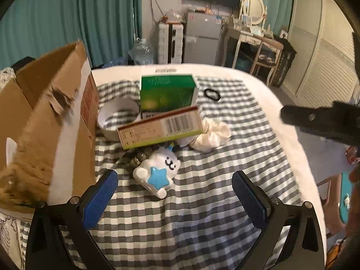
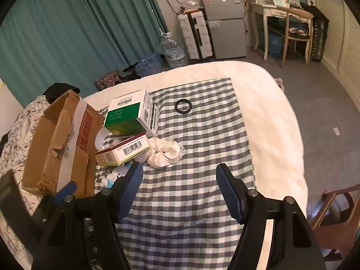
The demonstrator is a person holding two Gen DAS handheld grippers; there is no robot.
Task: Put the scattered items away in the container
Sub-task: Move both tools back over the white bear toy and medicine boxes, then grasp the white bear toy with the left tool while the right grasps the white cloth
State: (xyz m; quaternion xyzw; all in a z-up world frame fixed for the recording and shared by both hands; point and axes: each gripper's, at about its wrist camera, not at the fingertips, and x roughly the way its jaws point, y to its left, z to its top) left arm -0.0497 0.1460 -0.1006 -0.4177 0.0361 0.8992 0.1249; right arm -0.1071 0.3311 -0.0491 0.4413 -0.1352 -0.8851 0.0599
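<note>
An open cardboard box (image 1: 56, 117) (image 2: 58, 144) stands at the left of the checked cloth. Beside it lie a green box (image 1: 167, 91) (image 2: 128, 114), a flat barcode box (image 1: 160, 127) (image 2: 123, 150), a white tape roll (image 1: 118, 118), a white cloth scrunchie (image 1: 212, 136) (image 2: 165, 153), a black ring (image 1: 212, 94) (image 2: 183, 106) and a white bear toy with a blue star (image 1: 157, 173). My left gripper (image 1: 175, 195) is open, just short of the toy. My right gripper (image 2: 180, 189) is open and empty above the cloth, near the scrunchie.
The checked cloth (image 2: 202, 139) covers a white bed (image 2: 276, 117). A patterned pillow (image 2: 20, 130) lies left of the box. Beyond the bed are teal curtains (image 1: 67, 15), a water bottle (image 2: 173, 49), a small fridge (image 2: 227, 27) and a dressing table (image 2: 279, 15).
</note>
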